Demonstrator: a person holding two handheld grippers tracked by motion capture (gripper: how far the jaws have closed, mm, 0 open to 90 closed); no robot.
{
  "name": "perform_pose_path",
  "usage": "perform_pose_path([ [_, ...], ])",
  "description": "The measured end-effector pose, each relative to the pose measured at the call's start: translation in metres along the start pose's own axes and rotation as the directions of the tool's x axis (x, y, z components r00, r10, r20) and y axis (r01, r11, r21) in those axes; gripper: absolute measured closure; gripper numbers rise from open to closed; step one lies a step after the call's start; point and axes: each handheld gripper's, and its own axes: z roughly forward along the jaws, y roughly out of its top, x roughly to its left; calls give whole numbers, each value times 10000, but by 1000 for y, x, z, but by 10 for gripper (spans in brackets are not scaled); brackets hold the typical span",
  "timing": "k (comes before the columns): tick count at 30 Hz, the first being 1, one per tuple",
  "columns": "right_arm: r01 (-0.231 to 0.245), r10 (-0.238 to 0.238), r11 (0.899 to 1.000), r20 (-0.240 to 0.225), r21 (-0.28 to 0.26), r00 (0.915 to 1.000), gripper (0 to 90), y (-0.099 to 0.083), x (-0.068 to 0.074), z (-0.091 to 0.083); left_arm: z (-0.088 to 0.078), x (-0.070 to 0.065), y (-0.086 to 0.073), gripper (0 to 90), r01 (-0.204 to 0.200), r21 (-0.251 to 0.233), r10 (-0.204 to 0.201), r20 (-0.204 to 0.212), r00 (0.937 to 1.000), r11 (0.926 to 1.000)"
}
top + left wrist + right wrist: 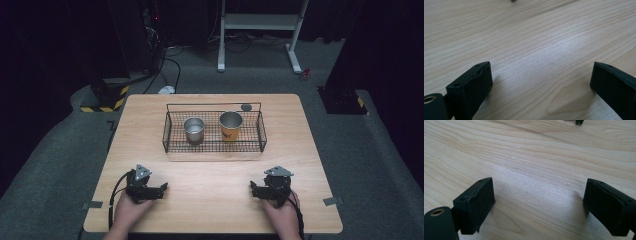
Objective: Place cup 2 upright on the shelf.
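steel cup (194, 129): bare metal, upright, open top, inside the wire basket (172, 131); well ahead of the left gripper (163, 188), slightly to its right
yellow cup (230, 126): metal rim, yellow wall w/ dark print, upright; same basket, just beside the steel cup, not touching as far as I can tell; well ahead of the right gripper (252, 187), slightly to its left
basket: black wire, low walls, thin rail handle across the back; sits on table (210, 200), far side from both grippers
small grey disc (246, 107): on table behind basket, too small to ID
left gripper: low over table in person's left hand (131, 207), tips aimed inward toward the right gripper; jaws spread wide, nothing between
right gripper: in right hand (282, 210), tips aimed inward toward the left one; jaws spread, nothing between
high view extras: cups, basket, both hands, grey plates on gripper tops, cables, floor, white frame legs behind table
left gripper view: own jaws w/ bare wood grain between; dark bit at top edge, can't tell what
right gripper view: same, jaws apart over wood; dark wiry bit at top right, unclear
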Motion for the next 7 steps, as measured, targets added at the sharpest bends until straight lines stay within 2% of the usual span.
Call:
perform_pose_path([
  [7, -35, 35, 10000, 30, 7, 10000, 98, 0, 0, 0, 0, 0, 0, 47, -10, -12, 10, -12, 10000, 10000],
])
